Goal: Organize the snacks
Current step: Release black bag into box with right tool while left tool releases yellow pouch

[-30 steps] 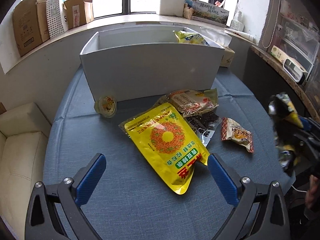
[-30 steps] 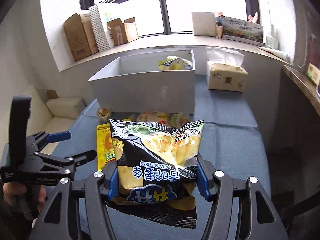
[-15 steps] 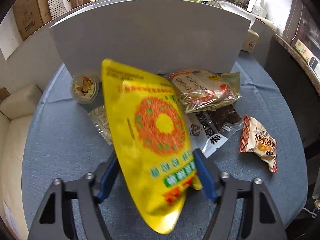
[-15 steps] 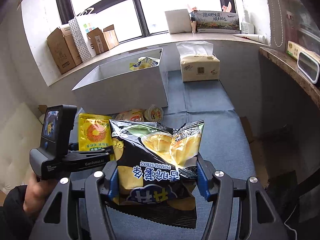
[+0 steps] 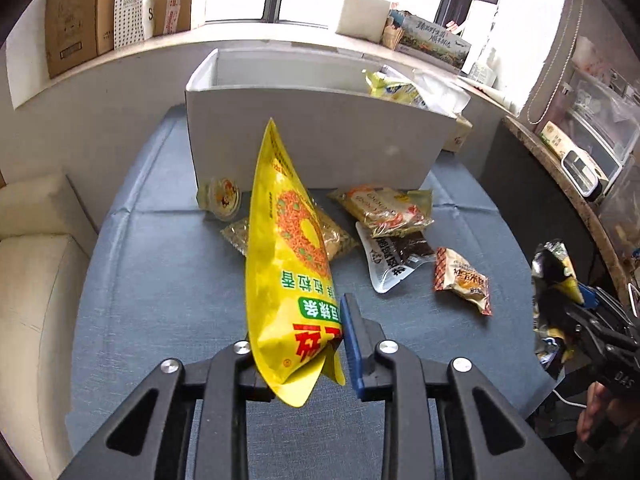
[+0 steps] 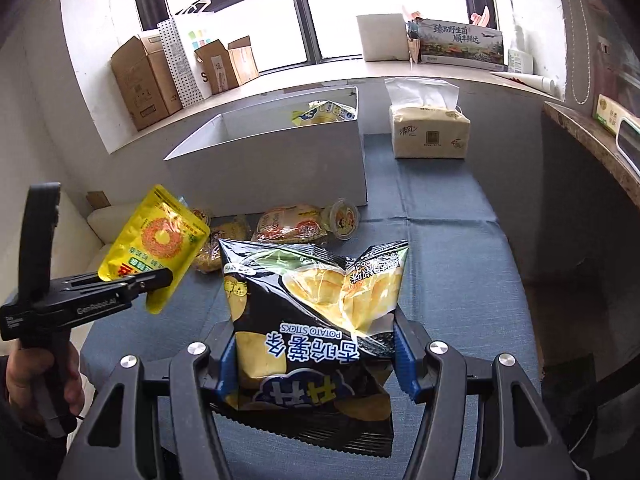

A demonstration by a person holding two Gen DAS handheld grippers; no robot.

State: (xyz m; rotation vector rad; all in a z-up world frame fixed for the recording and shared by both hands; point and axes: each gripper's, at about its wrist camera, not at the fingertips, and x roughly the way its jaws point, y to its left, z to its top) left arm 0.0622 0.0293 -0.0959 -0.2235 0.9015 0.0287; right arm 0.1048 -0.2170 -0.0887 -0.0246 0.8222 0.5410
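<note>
My left gripper (image 5: pixel 298 344) is shut on a yellow snack pouch (image 5: pixel 286 256) and holds it up on edge above the blue table (image 5: pixel 160 280). The pouch also shows in the right wrist view (image 6: pixel 154 240), held by the left gripper (image 6: pixel 160 280). My right gripper (image 6: pixel 314 356) is shut on a black potato sticks bag (image 6: pixel 316 300), held above the table; it shows at the right edge of the left wrist view (image 5: pixel 554 276). A white box (image 5: pixel 312 136) stands at the back with a yellow packet (image 5: pixel 390 86) inside.
Several snack packets lie in front of the box: a noodle pack (image 5: pixel 386 210), a dark packet (image 5: pixel 400 256), a small orange packet (image 5: pixel 464 280), a jelly cup (image 5: pixel 222 196). A tissue pack (image 6: pixel 430 130) stands right of the box. Cardboard boxes (image 6: pixel 140 80) line the windowsill.
My left gripper closed on the yellow pouch and lifted it off the table, turning it on edge. The right gripper kept holding the potato sticks bag.
</note>
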